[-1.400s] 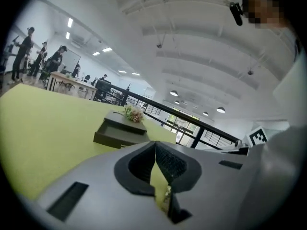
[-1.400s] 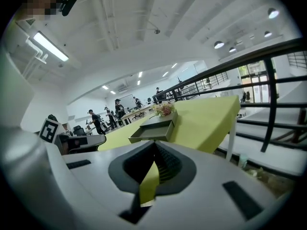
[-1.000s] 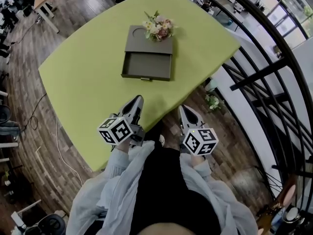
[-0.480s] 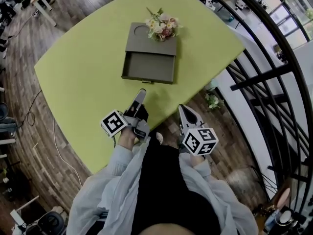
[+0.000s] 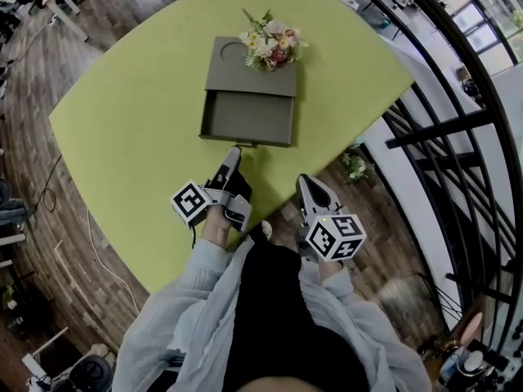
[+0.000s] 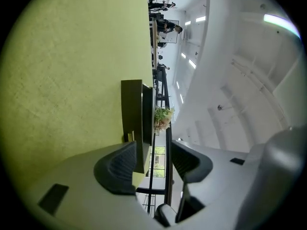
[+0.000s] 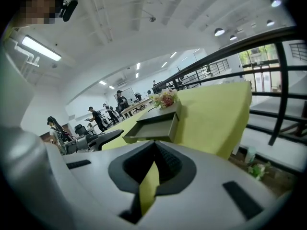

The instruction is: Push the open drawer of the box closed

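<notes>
A grey-brown box (image 5: 252,69) stands on the green table (image 5: 122,137), its shallow drawer (image 5: 248,121) pulled out toward me and empty. A small bunch of flowers (image 5: 270,41) lies on the box's top. My left gripper (image 5: 233,157) is rolled on its side and points level at the drawer front, just short of it. Its jaws have just been opening and nothing is between them. The left gripper view shows the box (image 6: 136,111) edge-on beyond the left gripper (image 6: 153,153). My right gripper (image 5: 304,183) hangs shut off the table's near edge. From there the drawer (image 7: 156,127) lies ahead.
A black railing (image 5: 441,129) runs along the right, beyond the table's edge. Wooden floor (image 5: 49,219) surrounds the table. A second bunch of flowers (image 5: 355,168) lies on the floor by the railing. People and desks (image 7: 96,116) are far behind.
My left gripper has moved forward over the table toward the drawer front, rolled onto its side and opened its jaws. The right gripper has shifted only slightly.
</notes>
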Tool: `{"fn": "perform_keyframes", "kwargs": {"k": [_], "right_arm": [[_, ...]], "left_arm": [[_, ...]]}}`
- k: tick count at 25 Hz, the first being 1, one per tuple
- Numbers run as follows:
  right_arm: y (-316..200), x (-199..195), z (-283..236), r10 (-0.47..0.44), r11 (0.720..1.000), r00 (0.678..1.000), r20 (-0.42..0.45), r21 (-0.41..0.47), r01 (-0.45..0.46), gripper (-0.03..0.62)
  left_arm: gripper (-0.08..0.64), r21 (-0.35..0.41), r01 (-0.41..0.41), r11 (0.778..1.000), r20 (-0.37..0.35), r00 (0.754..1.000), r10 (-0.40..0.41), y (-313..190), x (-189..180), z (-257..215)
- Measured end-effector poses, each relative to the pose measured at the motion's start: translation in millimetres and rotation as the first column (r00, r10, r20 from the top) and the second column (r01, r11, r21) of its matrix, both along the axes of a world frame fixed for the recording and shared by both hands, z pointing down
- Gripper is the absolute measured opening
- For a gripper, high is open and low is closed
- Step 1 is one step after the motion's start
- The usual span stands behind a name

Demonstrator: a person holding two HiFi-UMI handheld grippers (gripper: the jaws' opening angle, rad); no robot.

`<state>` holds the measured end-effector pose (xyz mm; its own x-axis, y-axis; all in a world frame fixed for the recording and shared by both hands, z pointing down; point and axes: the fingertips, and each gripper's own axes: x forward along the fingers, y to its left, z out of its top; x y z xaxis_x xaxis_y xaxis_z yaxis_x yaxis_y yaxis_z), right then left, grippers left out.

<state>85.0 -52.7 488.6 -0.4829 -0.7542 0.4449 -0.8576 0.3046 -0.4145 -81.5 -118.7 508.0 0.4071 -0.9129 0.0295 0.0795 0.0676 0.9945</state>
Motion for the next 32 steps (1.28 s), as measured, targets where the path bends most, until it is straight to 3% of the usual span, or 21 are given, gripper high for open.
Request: {"fn": "perform_keyframes", "kwargs": {"k": [8, 24, 32], "right_arm": [[-6, -2, 12, -0.001, 0.999, 1.0, -0.004, -0.044, 0.0, 0.006], [-13, -2, 26, 0.007, 0.997, 1.0, -0.007, -0.08, -0.007, 0.006], [-12, 6, 28, 0.021, 0.997, 1.0, -0.004, -0.079, -0.022, 0.006]], "left_arm": [[0.236, -0.057, 0.032, 0.998, -0.001, 0.999, -0.032, -13, -4, 21], [0.265, -0.054, 0.043, 0.998, 0.011, 0.999, -0.042, -31, -3, 22], [0.308, -0.056, 0.05, 0.997, -0.044, 0.998, -0.052, -34, -4, 16]]}}
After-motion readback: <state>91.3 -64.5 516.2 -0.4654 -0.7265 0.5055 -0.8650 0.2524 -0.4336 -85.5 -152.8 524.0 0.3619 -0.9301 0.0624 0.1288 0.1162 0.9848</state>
